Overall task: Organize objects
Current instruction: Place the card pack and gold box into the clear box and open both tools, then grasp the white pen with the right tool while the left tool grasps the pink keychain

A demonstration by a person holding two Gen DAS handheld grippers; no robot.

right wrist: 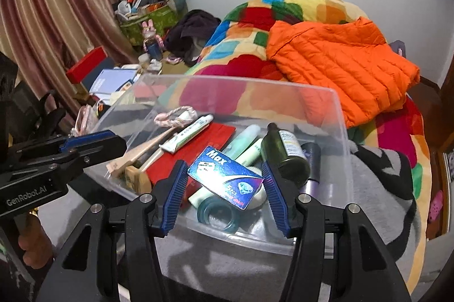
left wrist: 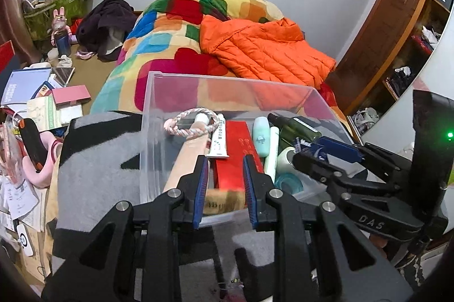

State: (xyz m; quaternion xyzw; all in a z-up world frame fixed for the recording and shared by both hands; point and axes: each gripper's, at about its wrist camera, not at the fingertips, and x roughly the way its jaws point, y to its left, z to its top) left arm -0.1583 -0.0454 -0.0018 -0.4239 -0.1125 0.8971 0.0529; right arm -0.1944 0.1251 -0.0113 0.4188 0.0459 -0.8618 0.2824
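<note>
While our right tool spans the light, stiff Max box by its short edges, our left tool hangs open, empty.

Clear plastic bin contents: glossy blue "Max" carton with white lettering, flat red box, dark green glass bottle with white label, mint-green tubes, white tube with green print, pink-white braided cord. Bed: multicolour patchwork blanket, orange quilted jacket, grey-black fleece.
</note>
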